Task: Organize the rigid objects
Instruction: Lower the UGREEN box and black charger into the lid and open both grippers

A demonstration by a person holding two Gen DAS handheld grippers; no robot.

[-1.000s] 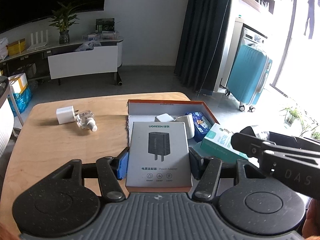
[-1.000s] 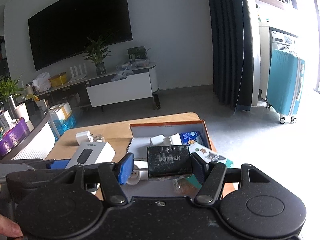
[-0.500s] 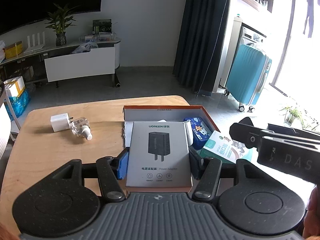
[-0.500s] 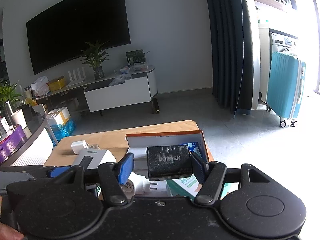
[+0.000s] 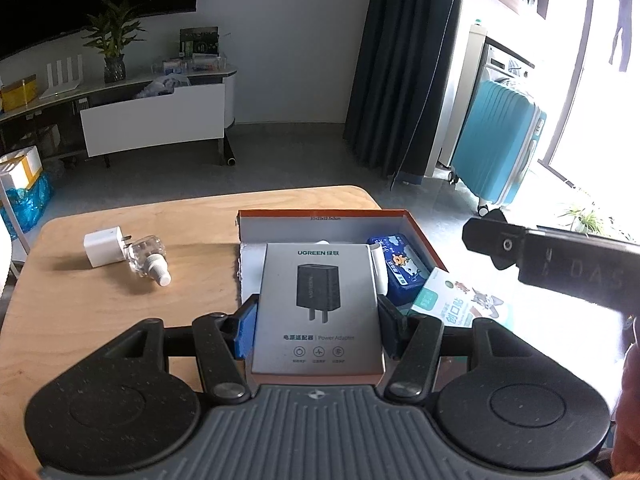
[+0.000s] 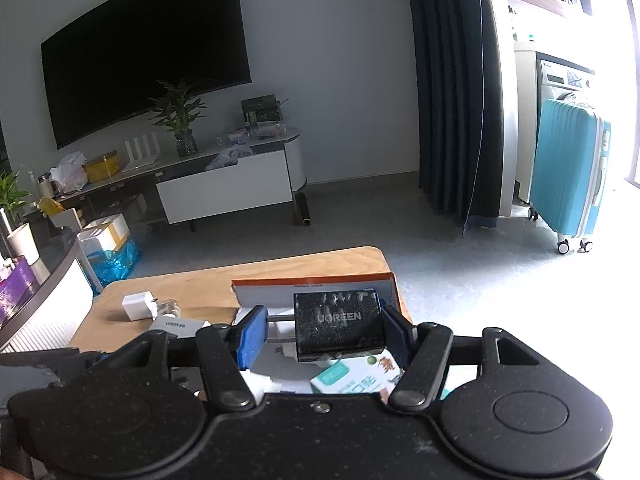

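Note:
My left gripper (image 5: 318, 322) is shut on a grey UGREEN power adapter box (image 5: 320, 280), held flat over the near part of an orange-rimmed open box (image 5: 320, 213). My right gripper (image 6: 324, 332) is shut on a black UGREEN charger (image 6: 338, 326); its prongs point left at the blue pad and its body rests against the right finger. The charger hangs above the same orange-rimmed box (image 6: 312, 282). Inside lie a blue packet (image 5: 400, 268) and white items, mostly hidden.
A white plug (image 5: 102, 246) and a small clear bottle (image 5: 146, 258) lie on the wooden table (image 5: 100, 320) at the left. A teal-and-white carton (image 5: 460, 306) leans at the box's right side. The right gripper's black housing (image 5: 560, 260) juts in from the right.
Both grippers have drifted across the table with their loads. Table items slid left in the left wrist view and lower in the right wrist view. Both grips look unchanged.

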